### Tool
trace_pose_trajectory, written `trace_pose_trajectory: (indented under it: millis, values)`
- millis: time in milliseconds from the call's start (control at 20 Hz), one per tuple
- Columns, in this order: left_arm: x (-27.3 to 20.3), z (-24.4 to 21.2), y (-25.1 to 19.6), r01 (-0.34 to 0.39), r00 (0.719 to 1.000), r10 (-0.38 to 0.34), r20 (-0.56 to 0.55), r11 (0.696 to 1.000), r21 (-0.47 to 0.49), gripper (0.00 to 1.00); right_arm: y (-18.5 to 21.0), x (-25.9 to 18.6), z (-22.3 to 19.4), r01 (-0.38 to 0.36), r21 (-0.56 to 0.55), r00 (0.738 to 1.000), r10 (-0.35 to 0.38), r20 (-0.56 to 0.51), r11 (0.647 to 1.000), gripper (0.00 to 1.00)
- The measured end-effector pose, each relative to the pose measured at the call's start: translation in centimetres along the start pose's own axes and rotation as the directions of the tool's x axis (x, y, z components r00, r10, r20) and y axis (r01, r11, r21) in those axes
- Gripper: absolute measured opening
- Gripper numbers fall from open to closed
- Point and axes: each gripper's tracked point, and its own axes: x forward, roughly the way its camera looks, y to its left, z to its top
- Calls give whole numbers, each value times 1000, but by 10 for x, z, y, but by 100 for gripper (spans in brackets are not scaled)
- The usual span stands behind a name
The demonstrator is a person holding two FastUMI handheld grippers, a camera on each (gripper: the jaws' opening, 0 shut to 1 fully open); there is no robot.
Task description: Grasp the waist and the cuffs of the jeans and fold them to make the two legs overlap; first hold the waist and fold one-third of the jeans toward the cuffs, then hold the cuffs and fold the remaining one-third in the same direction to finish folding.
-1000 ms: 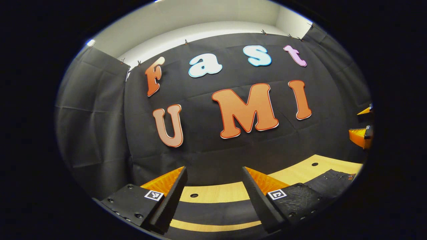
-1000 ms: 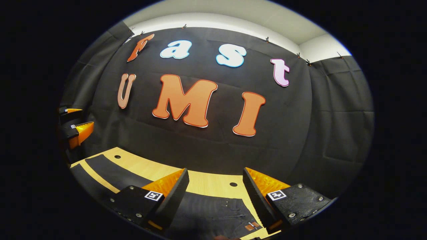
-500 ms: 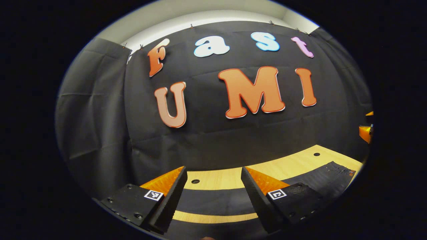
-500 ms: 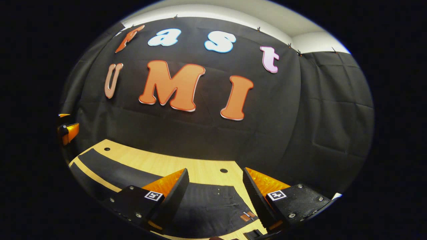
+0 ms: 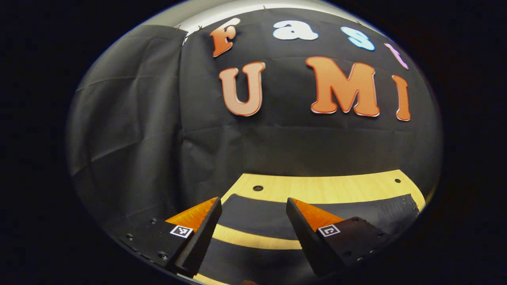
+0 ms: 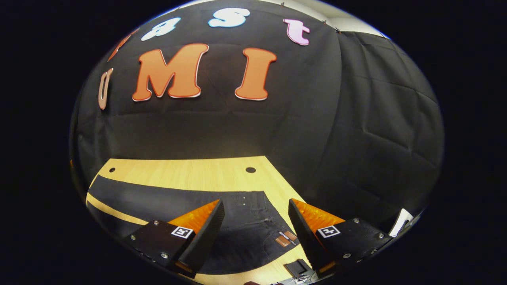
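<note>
Both tilted down | left gripper [image 5: 253, 206], right gripper [image 6: 255, 208] apart | jeans [image 6: 237, 221] apparently flat

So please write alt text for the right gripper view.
The open right gripper hovers above the waist of dark jeans lying flat on a light wooden table. The legs stretch away to the left.

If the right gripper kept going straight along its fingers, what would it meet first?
Probably the jeans: the right gripper, jaws open, points over their waist end lying flat on the wooden table. If it runs shallower than it looks, the black cloth wall comes next.
</note>
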Motion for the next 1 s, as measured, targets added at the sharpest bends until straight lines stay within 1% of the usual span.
trace_pose_trajectory:
  millis: [50,100,200,250,350,450,550,700,750,800,950,1000]
  values:
    - [4,-10,11,-17,999,16,-37,1000,-9,99,-2,3,-5,2,16,1000,-1,-26,1000,98]
    - [7,-21,21,-29,997,28,-76,999,-19,100,-2,7,-11,4,35,998,-2,-55,999,98]
    - [12,-43,41,-58,986,50,-159,997,-49,99,-3,13,-20,15,83,995,-7,-103,996,98]
    - [15,-56,53,-73,976,59,-208,995,-62,99,-5,14,-28,35,108,991,-21,-135,993,98]
    - [24,-79,71,-81,958,49,-282,992,-101,99,-4,17,-40,47,171,985,-17,-173,984,99]
    - [30,-102,88,-110,929,59,-365,986,-122,99,-3,15,-51,62,198,976,-18,-218,978,99]
    - [31,-126,111,-132,893,52,-448,980,-149,100,-3,14,-63,97,193,963,-43,-265,976,99]
    - [49,-163,124,-163,829,19,-560,964,-208,98,-3,11,-81,127,208,941,-52,-333,970,99]
    - [50,-174,125,-170,804,2,-594,959,-226,99,-2,10,-86,139,213,934,-56,-354,967,99]
    - [55,-182,125,-176,786,-11,-619,955,-240,98,-1,9,-90,153,219,926,-63,-372,964,99]
    - [60,-196,127,-218,715,-34,-699,938,-269,99,-1,12,-102,167,216,907,-63,-417,962,99]
    - [59,-204,132,-250,679,-36,-733,928,-276,98,-3,15,-105,169,208,900,-65,-432,963,99]
